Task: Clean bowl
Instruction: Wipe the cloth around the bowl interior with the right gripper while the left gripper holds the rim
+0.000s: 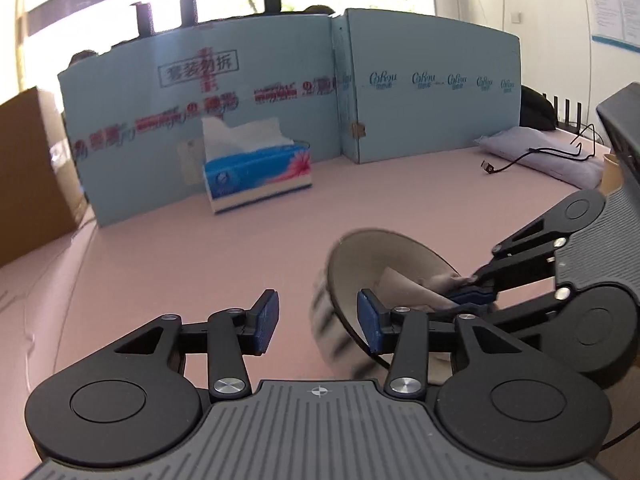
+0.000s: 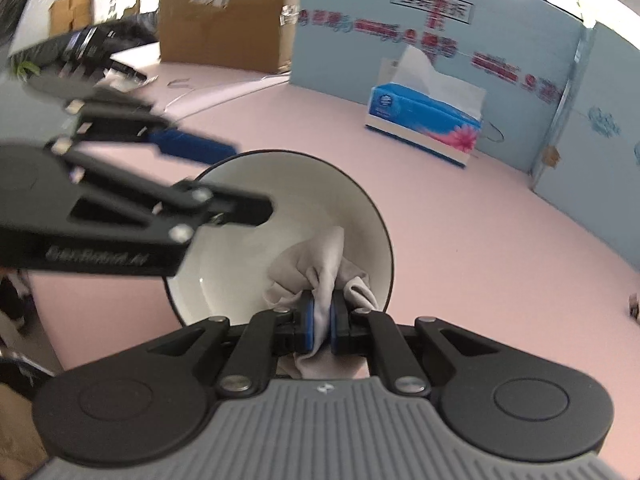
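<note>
A white bowl (image 2: 280, 200) with a dark rim sits tipped on the pink table; it looks blurred in the left wrist view, bowl (image 1: 384, 256). My right gripper (image 2: 322, 320) is shut on a crumpled grey cloth (image 2: 316, 260) that lies against the bowl's inner wall. From the other side the right gripper (image 1: 472, 292) reaches into the bowl with the cloth (image 1: 404, 284). My left gripper (image 1: 318, 320) stands open astride the bowl's near rim, one pad inside and one outside, with neither pad pressing. The left gripper (image 2: 224, 178) enters the right wrist view from the left.
A blue tissue box (image 1: 258, 172) with a tissue sticking up stands in front of light blue cardboard panels (image 1: 432, 88). A brown cardboard box (image 2: 224, 12) sits at the far left. A pale bag (image 1: 540, 148) and a black cable (image 1: 520, 160) lie at the right.
</note>
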The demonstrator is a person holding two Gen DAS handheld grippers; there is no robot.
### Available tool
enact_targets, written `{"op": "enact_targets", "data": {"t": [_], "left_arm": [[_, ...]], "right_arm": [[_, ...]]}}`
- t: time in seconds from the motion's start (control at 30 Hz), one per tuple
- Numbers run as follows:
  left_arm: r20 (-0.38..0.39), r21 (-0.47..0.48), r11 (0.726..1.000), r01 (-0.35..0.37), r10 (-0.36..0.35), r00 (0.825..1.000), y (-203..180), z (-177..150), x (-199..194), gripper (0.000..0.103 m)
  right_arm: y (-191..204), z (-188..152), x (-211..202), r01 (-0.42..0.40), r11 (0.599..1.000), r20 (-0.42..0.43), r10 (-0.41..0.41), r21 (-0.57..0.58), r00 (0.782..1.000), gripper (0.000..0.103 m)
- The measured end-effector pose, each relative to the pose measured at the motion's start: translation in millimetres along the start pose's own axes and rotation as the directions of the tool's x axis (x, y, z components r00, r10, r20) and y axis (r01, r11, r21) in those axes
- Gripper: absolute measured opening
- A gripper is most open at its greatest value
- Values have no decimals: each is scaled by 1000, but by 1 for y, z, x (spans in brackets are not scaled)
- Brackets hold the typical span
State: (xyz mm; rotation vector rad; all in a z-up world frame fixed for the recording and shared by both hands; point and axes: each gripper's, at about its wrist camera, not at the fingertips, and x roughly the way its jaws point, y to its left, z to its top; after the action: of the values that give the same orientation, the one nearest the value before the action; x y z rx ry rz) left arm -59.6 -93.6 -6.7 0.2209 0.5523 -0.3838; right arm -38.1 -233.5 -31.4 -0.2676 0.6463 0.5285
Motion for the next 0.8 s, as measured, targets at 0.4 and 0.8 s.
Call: {"op": "enact_targets", "data": {"t": [0.4, 0.8], "left_arm": [[-31, 40, 999, 1, 0, 1000, -1, 18, 10, 18], [-20, 89, 995, 40, -38, 999, -4, 20, 16, 12]], "right_arm": [[-3, -6, -7, -86, 990, 8, 86, 114, 996, 12], [1, 2, -5, -119, 993, -91, 121, 21, 988, 7]]}}
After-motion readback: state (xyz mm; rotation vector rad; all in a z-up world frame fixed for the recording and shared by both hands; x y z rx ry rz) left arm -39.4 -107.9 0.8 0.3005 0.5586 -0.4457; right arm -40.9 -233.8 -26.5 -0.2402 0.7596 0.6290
